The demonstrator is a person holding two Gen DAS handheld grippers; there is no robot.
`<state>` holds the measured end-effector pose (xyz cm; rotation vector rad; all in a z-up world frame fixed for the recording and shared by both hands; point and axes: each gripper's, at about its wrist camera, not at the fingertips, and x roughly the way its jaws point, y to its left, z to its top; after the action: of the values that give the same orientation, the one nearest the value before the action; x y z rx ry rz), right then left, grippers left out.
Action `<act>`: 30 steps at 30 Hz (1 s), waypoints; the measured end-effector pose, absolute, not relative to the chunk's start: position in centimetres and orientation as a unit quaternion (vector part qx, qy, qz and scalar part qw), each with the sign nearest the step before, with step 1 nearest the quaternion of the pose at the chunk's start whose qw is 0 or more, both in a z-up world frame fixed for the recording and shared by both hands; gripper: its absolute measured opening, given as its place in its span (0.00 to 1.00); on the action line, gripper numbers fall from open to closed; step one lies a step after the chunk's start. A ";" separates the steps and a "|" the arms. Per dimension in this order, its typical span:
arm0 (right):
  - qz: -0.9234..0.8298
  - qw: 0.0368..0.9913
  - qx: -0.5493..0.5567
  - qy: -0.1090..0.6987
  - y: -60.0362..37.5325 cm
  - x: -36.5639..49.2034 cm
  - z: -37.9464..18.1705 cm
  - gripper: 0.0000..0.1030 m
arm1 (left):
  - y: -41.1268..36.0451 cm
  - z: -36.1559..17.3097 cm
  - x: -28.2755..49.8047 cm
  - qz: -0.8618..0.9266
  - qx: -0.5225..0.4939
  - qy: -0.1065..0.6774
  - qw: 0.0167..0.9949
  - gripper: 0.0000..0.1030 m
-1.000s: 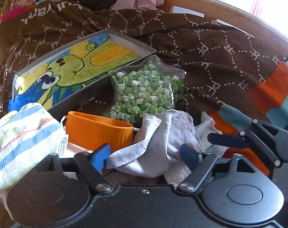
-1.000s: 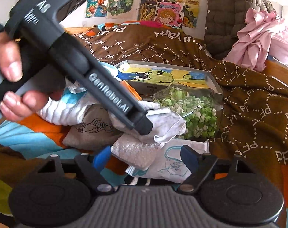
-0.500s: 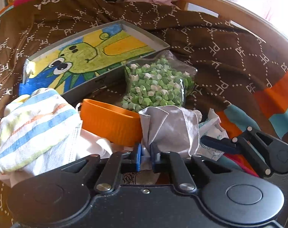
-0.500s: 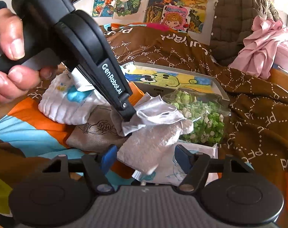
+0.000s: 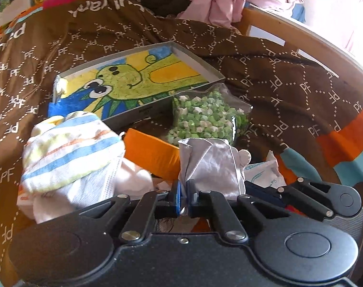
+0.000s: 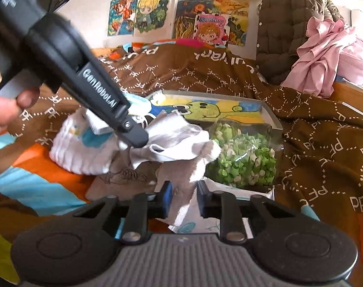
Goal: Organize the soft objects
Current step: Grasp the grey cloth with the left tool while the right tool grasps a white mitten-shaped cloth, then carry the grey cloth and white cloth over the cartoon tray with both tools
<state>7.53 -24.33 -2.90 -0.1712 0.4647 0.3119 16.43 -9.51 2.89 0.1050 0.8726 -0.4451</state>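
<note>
A light grey cloth [image 5: 210, 165] is pinched at its corner by my left gripper [image 5: 184, 201], which is shut on it. In the right wrist view the same grey cloth [image 6: 172, 136] hangs lifted from the left gripper [image 6: 133, 141]. Its fluffy lower end drops between the blue pads of my right gripper [image 6: 184, 199], whose fingers have closed in on both sides of it. A person's hand [image 6: 4, 110] holds the left gripper's handle. Beside the cloth lie a striped towel [image 5: 69, 148] and a white padded cloth [image 6: 81, 153].
A bag of green paper stars [image 5: 205, 119] and an orange container [image 5: 150, 153] sit in front of a grey box [image 5: 198, 62] with a green cartoon drawing. A tan printed cloth [image 6: 124, 179] and a white packet [image 5: 262, 174] lie below. Everything rests on a brown blanket [image 5: 289, 91].
My left gripper has closed on the grey cloth's corner and lifted it. My right gripper's fingers have moved from wide open to close around the cloth's hanging end.
</note>
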 end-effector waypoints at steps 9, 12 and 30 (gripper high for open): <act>0.215 0.944 -0.056 0.243 -24.2 7.6 -3.0 0.17 | -7.0 1.0 16.0 -0.187 0.035 0.446 0.875 0.04; 0.213 0.943 -0.066 0.246 -24.0 7.4 -3.2 0.12 | -6.6 0.1 15.9 -0.200 0.021 0.452 0.869 0.05; 0.207 0.944 -0.023 0.257 -24.9 8.0 -3.4 0.10 | -8.6 -2.1 15.8 -0.230 0.014 0.461 0.857 0.03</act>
<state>7.98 -24.93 -3.37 -0.0470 0.5241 0.4222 15.78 -8.59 -2.05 0.0303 0.9694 -0.4842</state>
